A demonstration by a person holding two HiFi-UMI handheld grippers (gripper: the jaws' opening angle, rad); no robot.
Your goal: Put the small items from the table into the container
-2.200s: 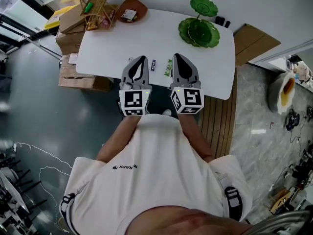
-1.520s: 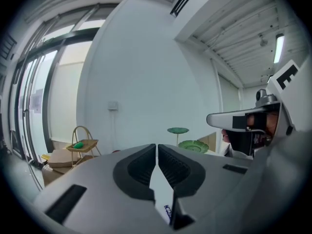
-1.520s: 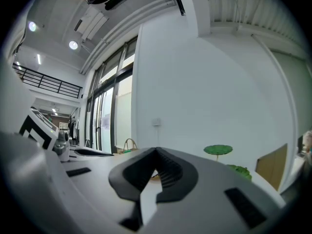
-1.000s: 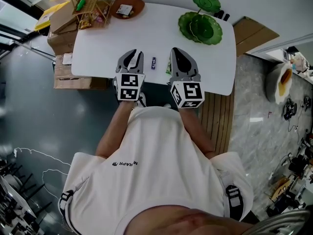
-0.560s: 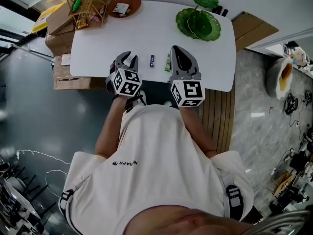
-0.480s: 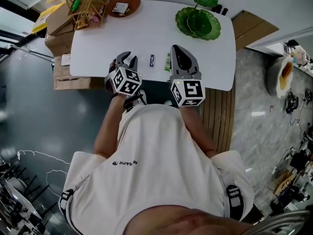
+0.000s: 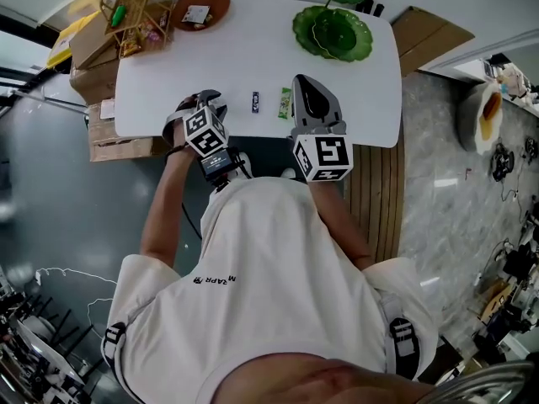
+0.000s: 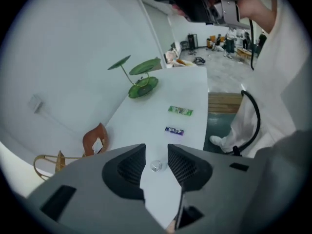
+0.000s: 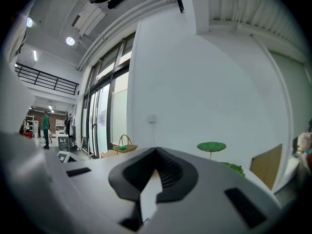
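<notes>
Behind both grippers, the shirt (image 7: 215, 283) bears a small dark logo and a word that looks like "RAPR". Between the left gripper (image 8: 156, 155) and the right gripper (image 7: 305, 82), the blue wrapper (image 8: 174, 130) carries white lettering, perhaps starting "BET", but it is too small to be sure. Beside it, nearer the right gripper, the green wrapper (image 8: 180, 111) has print too fine to read. The cube (image 7: 322, 158) on each gripper shows black-and-white square markers, patterns only.

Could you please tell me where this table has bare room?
Widest bare patch: middle of the table, between brown dish, green plates, blue bar and green bar. Crowded: the near edge, with both bars, the right gripper and the left gripper, its jaws opening round a clear bead.
</notes>
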